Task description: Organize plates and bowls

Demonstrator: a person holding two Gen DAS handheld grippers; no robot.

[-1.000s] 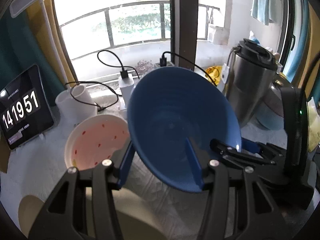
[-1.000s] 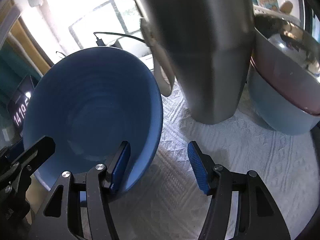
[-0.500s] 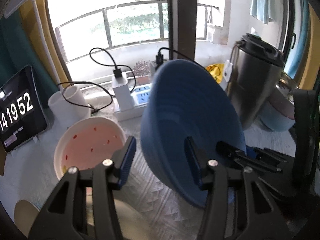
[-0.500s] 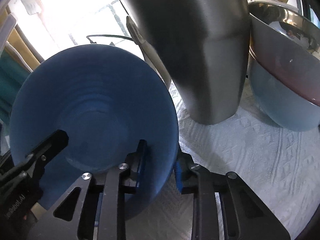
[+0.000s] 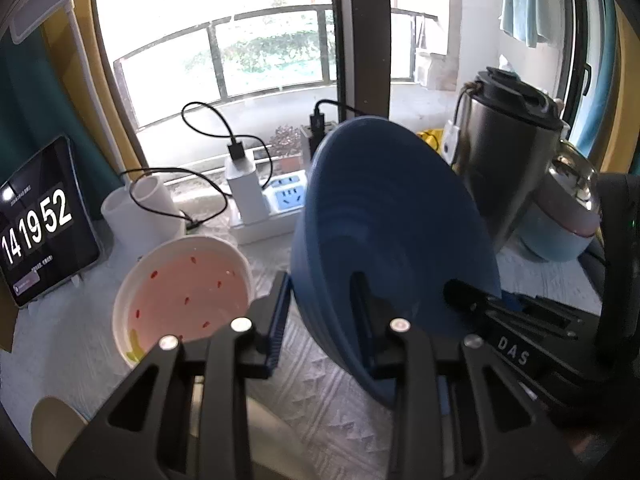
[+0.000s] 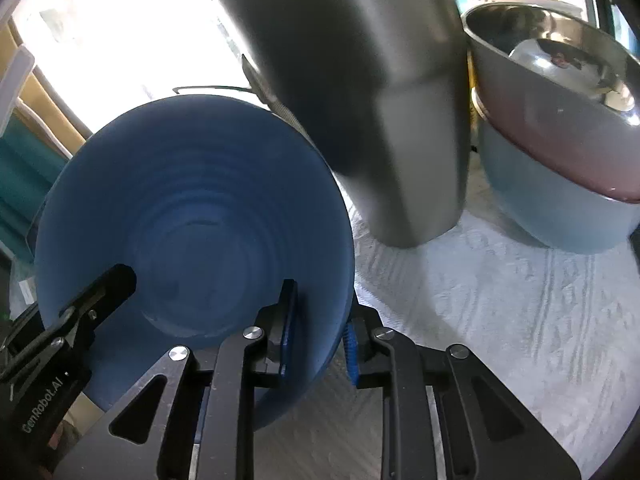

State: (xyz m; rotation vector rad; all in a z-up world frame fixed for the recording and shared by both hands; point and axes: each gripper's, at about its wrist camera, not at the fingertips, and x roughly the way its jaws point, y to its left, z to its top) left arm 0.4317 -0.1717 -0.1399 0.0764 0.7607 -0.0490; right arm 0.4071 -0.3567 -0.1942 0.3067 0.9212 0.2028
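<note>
A large blue ribbed bowl (image 5: 392, 216) is held tilted above the white cloth. My left gripper (image 5: 320, 312) is shut on its rim, one finger inside and one outside. My right gripper (image 6: 318, 336) is shut on the opposite rim of the blue bowl (image 6: 192, 232); it shows in the left wrist view (image 5: 520, 320) at the right. A white bowl with a pink inside and red specks (image 5: 184, 292) sits on the cloth to the left. A cream plate (image 5: 52, 420) lies at the lower left edge.
A steel tumbler (image 5: 508, 168) (image 6: 360, 80) stands close behind the bowl. A steel bowl stacked in a light-blue bowl (image 6: 560, 152) sits at the right. A clock tablet (image 5: 40, 220), white cups (image 5: 136, 216) and a power strip with chargers (image 5: 264, 216) line the window sill.
My right gripper closed on the blue bowl's rim. My left gripper closed tighter on the other rim, and the bowl tipped more upright and rose.
</note>
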